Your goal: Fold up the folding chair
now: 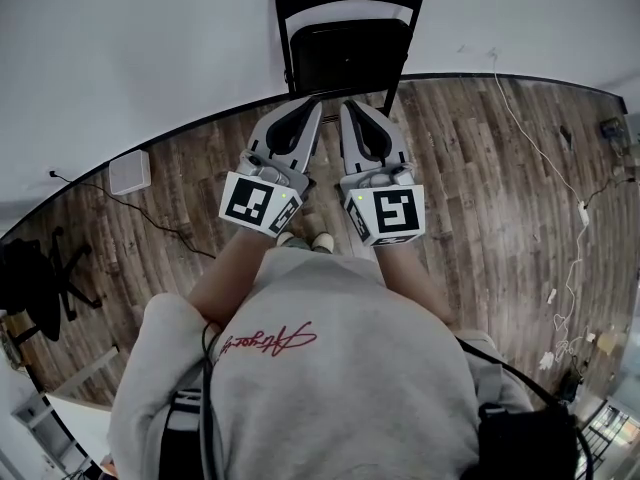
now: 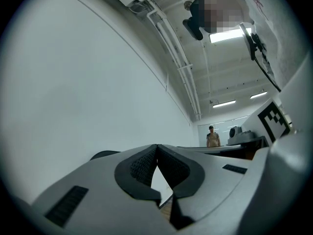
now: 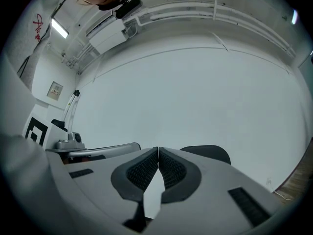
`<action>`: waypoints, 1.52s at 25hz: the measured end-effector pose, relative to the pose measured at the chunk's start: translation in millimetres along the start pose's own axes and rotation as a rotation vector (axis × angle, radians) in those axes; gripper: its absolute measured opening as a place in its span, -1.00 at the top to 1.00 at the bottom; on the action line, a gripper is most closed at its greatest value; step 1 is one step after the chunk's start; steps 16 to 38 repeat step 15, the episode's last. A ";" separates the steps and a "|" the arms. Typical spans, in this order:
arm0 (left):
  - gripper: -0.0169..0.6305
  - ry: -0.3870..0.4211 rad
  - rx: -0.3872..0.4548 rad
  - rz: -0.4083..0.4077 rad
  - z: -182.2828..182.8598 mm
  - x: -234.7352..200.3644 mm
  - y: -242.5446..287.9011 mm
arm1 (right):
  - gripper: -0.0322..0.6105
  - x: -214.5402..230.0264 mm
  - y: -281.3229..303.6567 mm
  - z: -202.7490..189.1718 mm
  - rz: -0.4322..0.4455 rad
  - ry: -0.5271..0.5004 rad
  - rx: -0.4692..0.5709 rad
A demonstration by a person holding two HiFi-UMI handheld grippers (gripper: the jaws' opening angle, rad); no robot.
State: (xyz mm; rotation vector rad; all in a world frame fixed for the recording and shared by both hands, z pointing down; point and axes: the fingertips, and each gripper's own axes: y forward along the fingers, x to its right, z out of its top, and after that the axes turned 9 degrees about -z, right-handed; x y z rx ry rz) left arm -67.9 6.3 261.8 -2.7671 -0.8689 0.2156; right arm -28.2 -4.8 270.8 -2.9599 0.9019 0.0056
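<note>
Ahead of left claw (image 1: 316, 102) and right claw (image 1: 346, 107), both pinched closed and empty: black folding chair (image 1: 348, 53). Probably rigid metal, fairly heavy; suggested hold, seat's front edge.

Red script on sweatshirt (image 1: 268, 341), upside down in head view: too loopy to read. Small wall sign (image 3: 55, 89): print too tiny. Cubes on left gripper (image 1: 316, 103) & right gripper (image 1: 347, 108): b/w square markers, no letters or nos.
</note>
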 end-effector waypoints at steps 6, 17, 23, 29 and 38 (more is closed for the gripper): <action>0.90 -0.007 0.002 -0.001 2.2 -4.5 -8.1 | 0.84 -7.8 0.0 2.4 -0.010 -0.004 0.006; 0.90 -0.023 -0.005 0.003 4.0 -5.9 -9.6 | 0.84 -10.3 -1.5 4.9 -0.017 -0.014 0.007; 0.90 -0.023 -0.005 0.003 4.0 -5.9 -9.6 | 0.84 -10.3 -1.5 4.9 -0.017 -0.014 0.007; 0.90 -0.023 -0.005 0.003 4.0 -5.9 -9.6 | 0.84 -10.3 -1.5 4.9 -0.017 -0.014 0.007; 0.90 -0.023 -0.005 0.003 4.0 -5.9 -9.6 | 0.84 -10.3 -1.5 4.9 -0.017 -0.014 0.007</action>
